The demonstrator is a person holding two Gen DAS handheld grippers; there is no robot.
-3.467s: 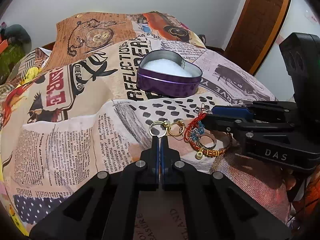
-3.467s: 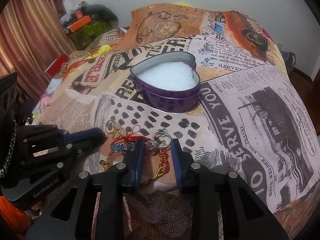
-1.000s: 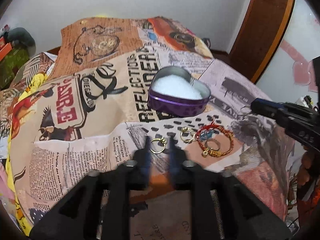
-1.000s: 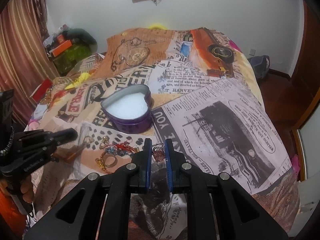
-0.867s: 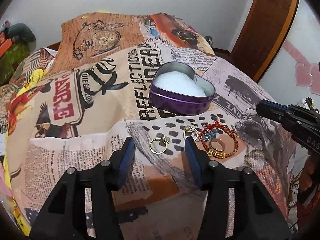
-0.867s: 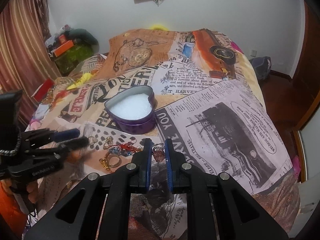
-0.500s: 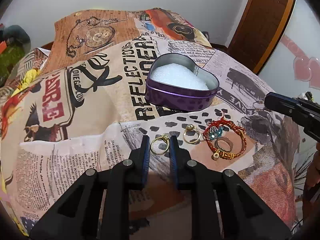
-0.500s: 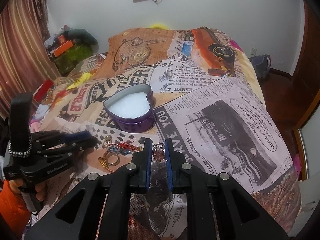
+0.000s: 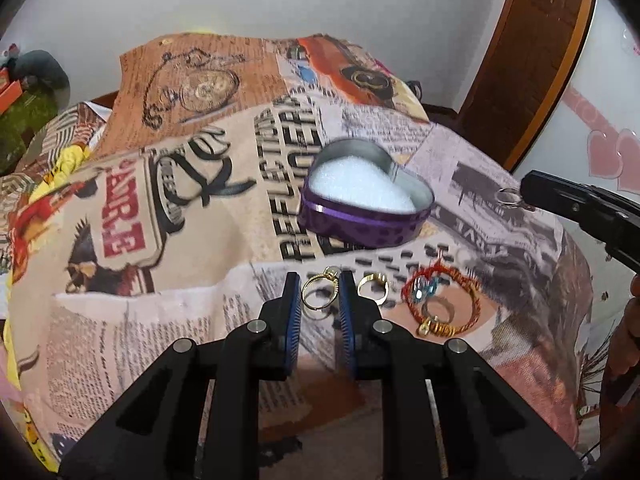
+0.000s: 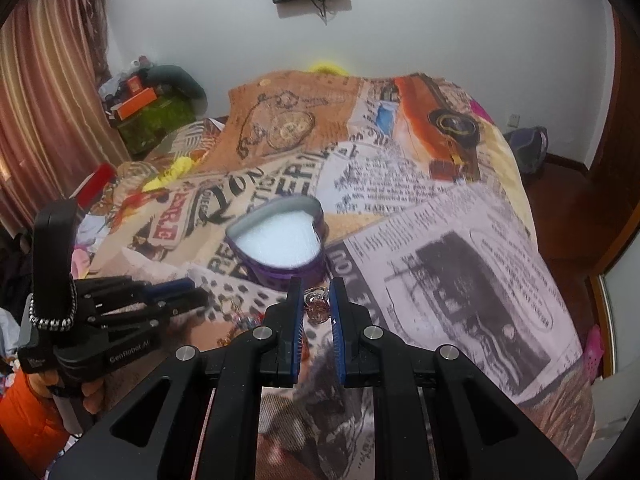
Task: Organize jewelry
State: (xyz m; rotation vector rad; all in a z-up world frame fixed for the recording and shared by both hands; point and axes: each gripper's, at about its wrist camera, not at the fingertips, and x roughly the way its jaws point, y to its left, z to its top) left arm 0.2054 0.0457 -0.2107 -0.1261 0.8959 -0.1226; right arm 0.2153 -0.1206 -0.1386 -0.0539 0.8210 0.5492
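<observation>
A purple heart-shaped tin [image 9: 360, 234] lined with white foam sits on the printed bedspread, also seen as the tin [image 10: 280, 274] in the right wrist view. Just in front of it my left gripper [image 9: 319, 290] is shut on a gold ring [image 9: 318, 295]. Beside that lie a second gold ring [image 9: 373, 286] and a red-and-gold bracelet [image 9: 442, 300] with a silver ring inside it. My right gripper [image 10: 316, 294] is shut on a ring with a pink stone [image 10: 318, 306], held above the bedspread right of the tin. That gripper [image 9: 528, 190] shows at the right edge of the left view.
The newspaper-print bedspread [image 10: 440, 264] covers the whole bed. A curtain [image 10: 48, 120] and a cluttered shelf [image 10: 148, 116] stand at the back left. A wooden door [image 9: 532, 60] is at the right. A hand [image 10: 92, 396] grips the left gripper [image 10: 196, 294].
The left jaws opened wide over the gold ring, then closed around it. The right gripper, earlier open at the jewelry pile, now holds the pink-stone ring raised and nearly still.
</observation>
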